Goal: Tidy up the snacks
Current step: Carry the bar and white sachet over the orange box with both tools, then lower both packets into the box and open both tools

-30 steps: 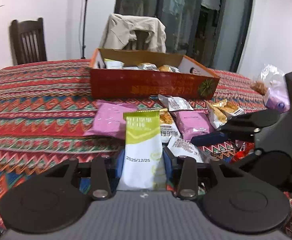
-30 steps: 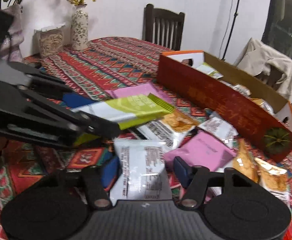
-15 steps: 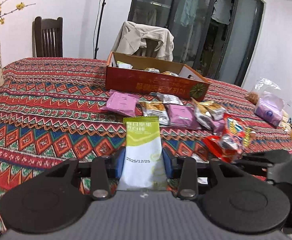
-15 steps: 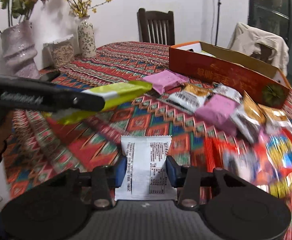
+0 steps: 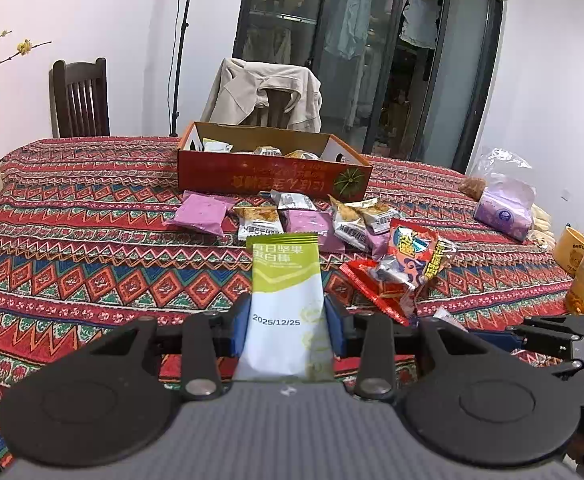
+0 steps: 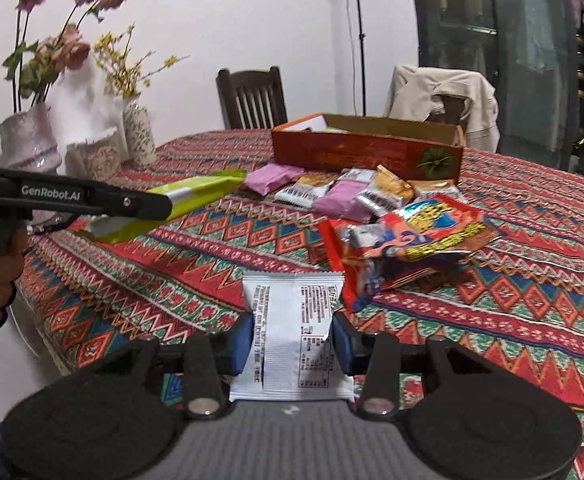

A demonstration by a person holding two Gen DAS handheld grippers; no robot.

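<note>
My left gripper (image 5: 288,330) is shut on a green and white snack bar (image 5: 286,300) and holds it above the near table edge; the bar also shows in the right wrist view (image 6: 180,204). My right gripper (image 6: 292,338) is shut on a white snack packet (image 6: 292,332), held above the table. A red cardboard box (image 5: 272,176) with a few snacks inside stands at the far side, also in the right wrist view (image 6: 363,156). Several loose snack packs (image 5: 303,220) lie in front of it. A red crinkly snack bag (image 6: 407,236) lies nearer.
The table wears a red patterned cloth (image 5: 72,240). Vases with flowers (image 6: 32,144) and a jar (image 6: 100,156) stand at the left edge. A tissue pack (image 5: 503,212), a yellow cup (image 5: 571,248) and bottles stand at the right. Chairs (image 5: 80,100) are behind the table.
Both grippers have pulled back from the snack pile toward the near table edge and risen, each still holding its packet. The box and pile now look farther away.
</note>
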